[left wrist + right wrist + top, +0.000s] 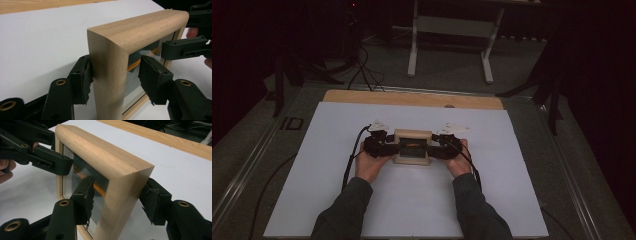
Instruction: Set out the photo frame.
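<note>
A light wooden picture frame (412, 146) stands upright on the white table sheet (412, 210), its glass toward the person. My left gripper (392, 146) straddles the frame's left side (110, 75). One of its pads (82, 80) rests against the outer wood; the other pad (152, 80) stands clear of the frame, so the left gripper (115, 60) is open. My right gripper (433, 149) straddles the right side (120, 195) of the frame. The right gripper (119, 181) is open, with a gap at its glass-side pad (85, 200).
The sheet lies on a wooden board whose far edge (412, 98) shows bare. Beyond the table stand a white desk frame (449, 30) and dark stands with cables (362, 70) on grey carpet. Forearms in dark sleeves (347, 210) come in from the bottom.
</note>
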A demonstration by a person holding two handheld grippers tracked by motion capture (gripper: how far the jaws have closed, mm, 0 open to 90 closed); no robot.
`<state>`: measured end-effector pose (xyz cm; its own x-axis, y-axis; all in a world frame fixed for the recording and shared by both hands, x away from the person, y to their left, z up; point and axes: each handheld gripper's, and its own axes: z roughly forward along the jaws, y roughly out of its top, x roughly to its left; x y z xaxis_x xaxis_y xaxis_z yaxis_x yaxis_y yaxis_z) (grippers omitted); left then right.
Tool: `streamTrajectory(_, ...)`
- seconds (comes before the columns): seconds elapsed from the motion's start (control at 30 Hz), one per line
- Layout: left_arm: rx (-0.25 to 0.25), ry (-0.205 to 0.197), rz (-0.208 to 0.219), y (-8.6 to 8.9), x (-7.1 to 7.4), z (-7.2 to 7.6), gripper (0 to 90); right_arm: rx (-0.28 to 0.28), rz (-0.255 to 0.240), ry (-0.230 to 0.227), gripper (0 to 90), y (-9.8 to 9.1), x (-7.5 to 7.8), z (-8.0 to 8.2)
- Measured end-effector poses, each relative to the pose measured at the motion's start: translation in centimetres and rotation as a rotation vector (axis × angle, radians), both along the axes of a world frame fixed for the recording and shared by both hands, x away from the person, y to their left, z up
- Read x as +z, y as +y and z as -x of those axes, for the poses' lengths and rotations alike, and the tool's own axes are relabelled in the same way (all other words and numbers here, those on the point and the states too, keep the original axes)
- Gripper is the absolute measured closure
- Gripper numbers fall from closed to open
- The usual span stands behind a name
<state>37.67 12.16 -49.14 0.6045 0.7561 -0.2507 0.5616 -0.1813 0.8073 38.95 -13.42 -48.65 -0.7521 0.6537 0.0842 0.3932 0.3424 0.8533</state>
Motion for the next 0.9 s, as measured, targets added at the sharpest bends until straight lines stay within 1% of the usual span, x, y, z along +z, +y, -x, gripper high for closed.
streamTrajectory(0.07, 0.000, 0.000, 0.000, 0.00, 0.00, 0.00, 43.8, 0.002, 0.003, 0.000, 46.2, -0.01, 0.01, 0.00)
streamTrajectory(0.1, -0.012, -0.004, -0.010, 0.08, 0.10, 0.08, 45.0, 0.003, 0.007, -0.001, 45.7, 0.02, 0.01, -0.01)
streamTrajectory(0.17, -0.019, -0.011, -0.039, 0.04, 0.31, 0.33, 47.3, 0.007, 0.005, 0.005, 44.5, 0.04, -0.06, -0.11)
streamTrajectory(0.2, -0.019, -0.011, -0.039, 0.04, 0.31, 0.33, 47.9, 0.007, 0.005, 0.005, 44.5, 0.04, -0.06, -0.11)
streamTrajectory(0.23, -0.020, -0.016, -0.065, 0.00, 0.49, 0.53, 48.5, 0.021, -0.003, 0.014, 43.8, 0.03, -0.15, -0.23)
streamTrajectory(0.27, -0.022, -0.017, -0.072, 0.02, 0.53, 0.57, 48.9, 0.023, -0.004, 0.015, 43.3, 0.10, -0.16, -0.26)
streamTrajectory(0.37, -0.018, -0.016, -0.073, 0.03, 0.52, 0.57, 49.2, 0.021, 0.003, 0.015, 42.4, 0.28, -0.17, -0.32)
streamTrajectory(0.53, -0.012, -0.011, -0.060, 0.02, 0.44, 0.44, 48.9, 0.021, 0.006, 0.021, 42.8, 0.25, -0.24, -0.40)
streamTrajectory(0.57, -0.020, -0.010, -0.058, 0.10, 0.42, 0.32, 48.8, 0.020, 0.011, 0.023, 43.2, 0.21, -0.25, -0.37)
streamTrajectory(0.73, -0.023, -0.006, -0.050, 0.18, 0.41, 0.15, 47.8, 0.020, 0.014, 0.022, 43.6, 0.18, -0.21, -0.32)
streamTrajectory(0.9, -0.017, -0.005, -0.041, 0.12, 0.44, 0.20, 45.6, 0.023, 0.021, 0.025, 41.3, -0.01, -0.19, -0.18)
